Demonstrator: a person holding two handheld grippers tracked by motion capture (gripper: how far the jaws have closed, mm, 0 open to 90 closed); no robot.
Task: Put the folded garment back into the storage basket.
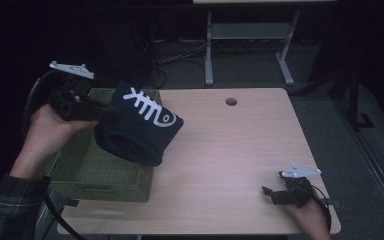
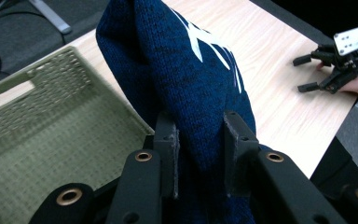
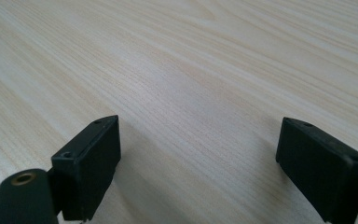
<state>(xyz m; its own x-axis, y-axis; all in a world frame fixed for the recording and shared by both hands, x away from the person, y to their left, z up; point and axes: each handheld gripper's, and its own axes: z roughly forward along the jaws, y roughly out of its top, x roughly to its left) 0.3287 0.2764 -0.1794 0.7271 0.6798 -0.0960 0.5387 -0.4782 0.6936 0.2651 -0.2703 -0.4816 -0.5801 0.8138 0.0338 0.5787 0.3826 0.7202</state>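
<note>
A folded navy knit garment (image 1: 137, 127) with a white pattern hangs in the air over the right rim of the green woven basket (image 1: 87, 172). My left gripper (image 1: 111, 113) is shut on its left edge; in the left gripper view the two pads (image 2: 168, 142) pinch the blue knit (image 2: 191, 84) between them. My right gripper (image 1: 269, 193) rests low over the table near the front right corner, open, with bare wood between its jaws (image 3: 200, 154). It also appears far off in the left gripper view as the other gripper (image 2: 307, 72).
The light wooden table (image 1: 230, 150) has a round cable hole (image 1: 231, 102) near its far edge. The basket (image 2: 37, 121) sits at the table's left edge. Behind the table stand a grey desk frame (image 1: 250, 35) and floor cables (image 1: 180, 57).
</note>
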